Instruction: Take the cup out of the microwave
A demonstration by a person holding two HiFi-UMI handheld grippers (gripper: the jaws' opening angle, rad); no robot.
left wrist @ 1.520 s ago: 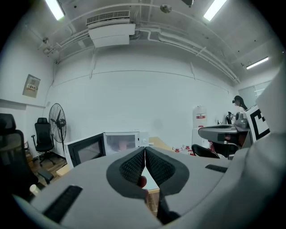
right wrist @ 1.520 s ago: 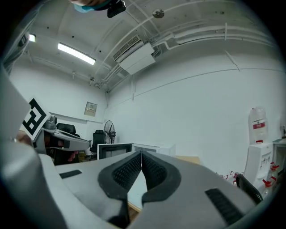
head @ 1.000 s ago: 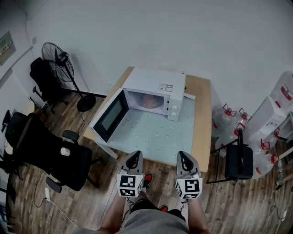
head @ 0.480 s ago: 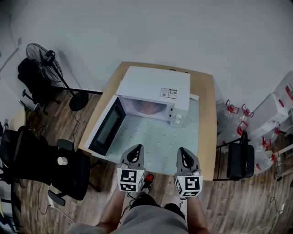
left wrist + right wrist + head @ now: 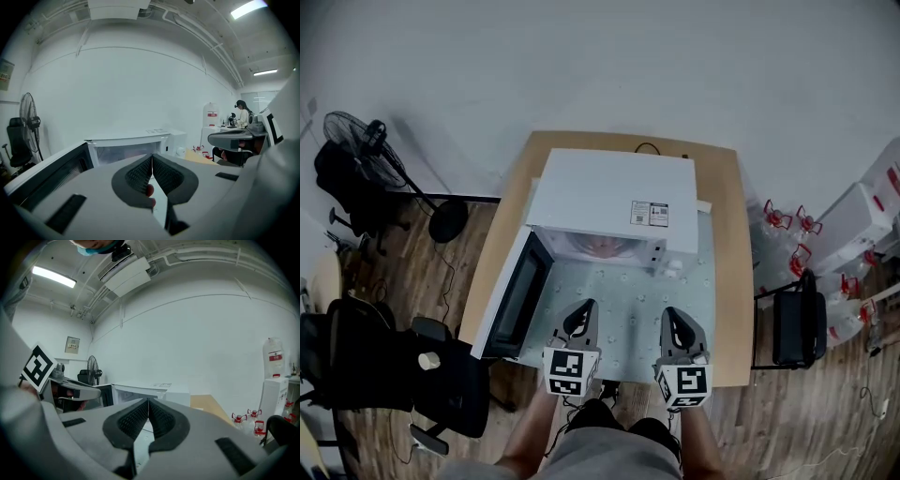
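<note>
1. While the cup [image 5: 600, 246] sits inside the microwave [image 5: 609, 192], none of the removal itself is done. In the head view it shows only as a pinkish rounded shape deep in the open cavity. It lies ahead of both grippers and well apart from them.
2. The white microwave stands on the table [image 5: 727, 281] directly ahead of the grippers. Its door [image 5: 517, 295] stands wide open, ahead and to the left of the left gripper. Opening appears finished, and the way into the cavity looks unobstructed.
3. The left gripper [image 5: 584, 309] hovers over the near edge of the table, pointing toward the cavity. Its jaws are pressed together with nothing gripped. Its own view shows the lit cavity straight ahead, but the cup cannot be made out there.
4. The right gripper [image 5: 669, 315] is level with the left one, just to its right. Its jaws are also pressed together on nothing. It points toward the control-panel side of the microwave.
5. By my reading, almost the whole task is left. One gripper must reach in with its jaws spread, clamp on the cup, draw it out and set it down. Which gripper will do so cannot be told.
6. A pale mat [image 5: 628, 300] covers the table between the grippers and the microwave. A fan [image 5: 358, 141] and office chairs [image 5: 384, 366] stand far to the left of the left gripper. Water bottles [image 5: 787, 220] stand far to the right of the right gripper.
</note>
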